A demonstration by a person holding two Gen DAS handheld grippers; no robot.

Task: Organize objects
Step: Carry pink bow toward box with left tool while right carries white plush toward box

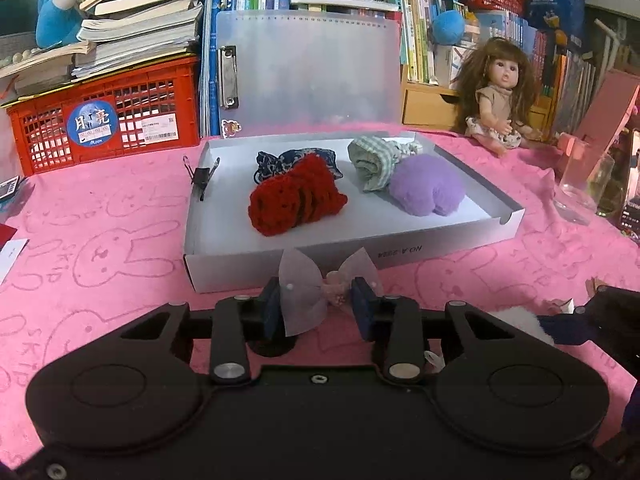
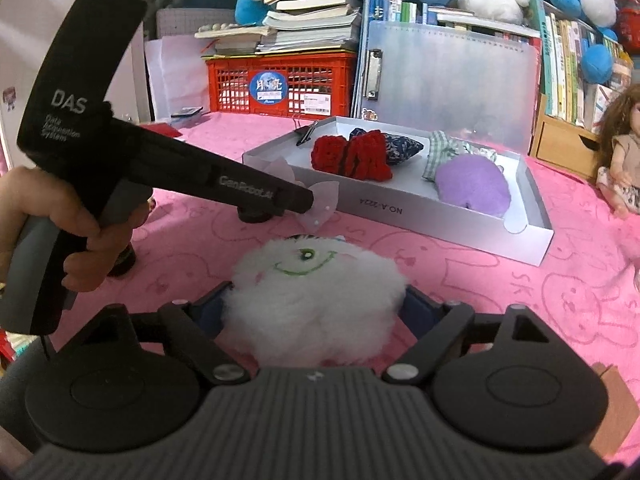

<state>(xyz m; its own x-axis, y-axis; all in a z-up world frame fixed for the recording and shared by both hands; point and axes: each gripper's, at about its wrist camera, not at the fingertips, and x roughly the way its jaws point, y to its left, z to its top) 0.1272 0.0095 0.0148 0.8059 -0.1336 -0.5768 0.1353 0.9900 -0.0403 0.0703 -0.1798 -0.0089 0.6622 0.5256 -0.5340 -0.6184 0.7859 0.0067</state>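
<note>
Box (image 1: 408,254) marked "NO.A-2224", as far as the blurred print lets me read it, is sitting open on the pink counter (image 1: 120,248), holding a red knit piece (image 1: 296,200), a blue patterned pouch (image 1: 280,162), a checked cloth (image 1: 372,164) and a purple pad (image 1: 428,192). Left gripper (image 1: 320,302), whose body is showing "DAS" and "GenRobot.AI", is clamping its jaws on a sheer bow (image 1: 308,292) just before the box. Right gripper (image 2: 316,312) is holding its jaws wide around a white fluffy toy (image 2: 316,288), though whether they are pressing it I cannot tell.

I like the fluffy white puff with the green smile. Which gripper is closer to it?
Right. The right gripper has the white puff between its fingers; the left gripper is beyond it, around a sheer bow.
</note>
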